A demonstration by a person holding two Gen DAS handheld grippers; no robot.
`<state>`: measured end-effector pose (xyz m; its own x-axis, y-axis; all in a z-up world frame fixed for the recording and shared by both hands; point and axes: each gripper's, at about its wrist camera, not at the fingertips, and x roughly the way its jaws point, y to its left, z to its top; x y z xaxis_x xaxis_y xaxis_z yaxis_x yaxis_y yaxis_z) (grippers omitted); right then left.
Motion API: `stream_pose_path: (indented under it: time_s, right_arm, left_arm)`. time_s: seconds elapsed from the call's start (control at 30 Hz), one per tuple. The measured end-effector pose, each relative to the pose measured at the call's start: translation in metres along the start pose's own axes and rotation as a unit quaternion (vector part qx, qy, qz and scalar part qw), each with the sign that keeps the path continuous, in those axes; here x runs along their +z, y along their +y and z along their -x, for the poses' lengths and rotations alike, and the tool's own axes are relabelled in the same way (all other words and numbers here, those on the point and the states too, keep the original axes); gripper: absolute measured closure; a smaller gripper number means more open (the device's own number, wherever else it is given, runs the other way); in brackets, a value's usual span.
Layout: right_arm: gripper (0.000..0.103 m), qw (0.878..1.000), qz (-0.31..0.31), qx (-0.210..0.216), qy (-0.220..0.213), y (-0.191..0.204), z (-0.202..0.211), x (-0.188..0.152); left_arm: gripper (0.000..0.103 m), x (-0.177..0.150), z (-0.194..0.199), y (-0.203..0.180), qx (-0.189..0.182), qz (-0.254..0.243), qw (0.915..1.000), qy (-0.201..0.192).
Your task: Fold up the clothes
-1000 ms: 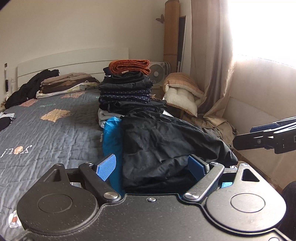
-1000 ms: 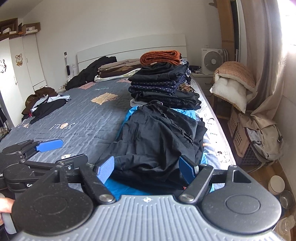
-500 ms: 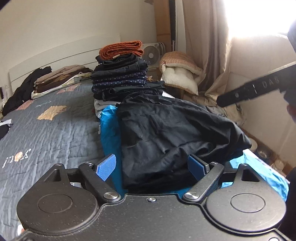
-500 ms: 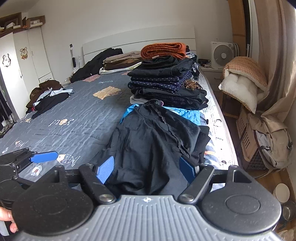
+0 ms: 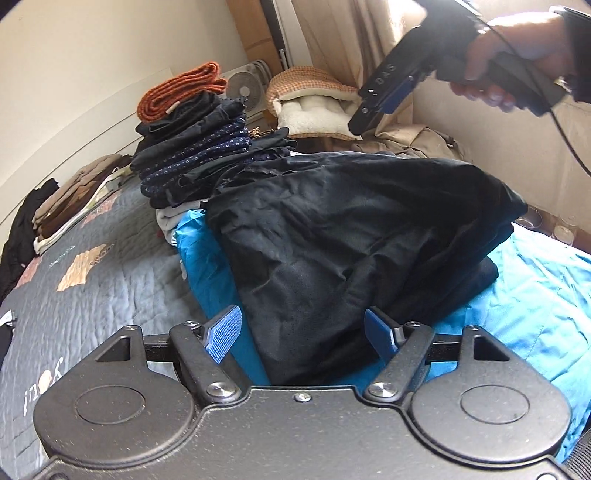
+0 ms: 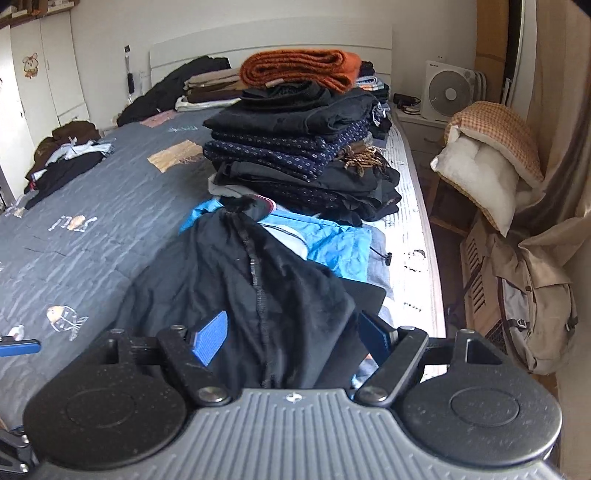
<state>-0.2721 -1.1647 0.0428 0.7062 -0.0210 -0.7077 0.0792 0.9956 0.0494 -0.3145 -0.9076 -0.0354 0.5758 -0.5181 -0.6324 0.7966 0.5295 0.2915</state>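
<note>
Where blue ribbed tongs (image 5: pixel 303 332) gape: crumpled black garment (image 5: pixel 351 236).

From close above, the crumpled black garment (image 5: pixel 351 240) over blue fabric (image 5: pixel 535 288) is viewed by both wrist cameras; the tall folded clothes stack (image 6: pixel 295 147) is shared beyond.

walls: white (image 6: pixel 229 18) | bed: grey quilt (image 6: pixel 110 206) | fan (image 6: pixel 448 92) by beige curtain (image 6: pixel 554 110)

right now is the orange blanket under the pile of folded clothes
No, the orange blanket lies on the very top of the pile of folded clothes, with the dark items stacked beneath it.
</note>
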Motion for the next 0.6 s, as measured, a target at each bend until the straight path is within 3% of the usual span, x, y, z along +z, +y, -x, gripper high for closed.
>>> stream_pose_path:
  time_s: [0.17,0.5,0.6]
  right_arm:
    - [0.026,0.998,-0.013,0.037,0.038,-0.021,-0.046,0.016]
    - [0.026,0.992,-0.054,0.048,0.108,-0.042,-0.117,0.023]
    - [0.026,0.99,-0.074,0.061,0.107,-0.044,-0.118,0.02]
  left_arm:
    - [0.031,-0.005,-0.013,-0.003,-0.001,-0.03,0.9995,0.008]
    - [0.03,-0.013,-0.026,-0.004,-0.014,-0.048,0.9987,0.013]
    - [0.03,-0.013,-0.031,-0.004,-0.016,-0.051,0.9984,0.017]
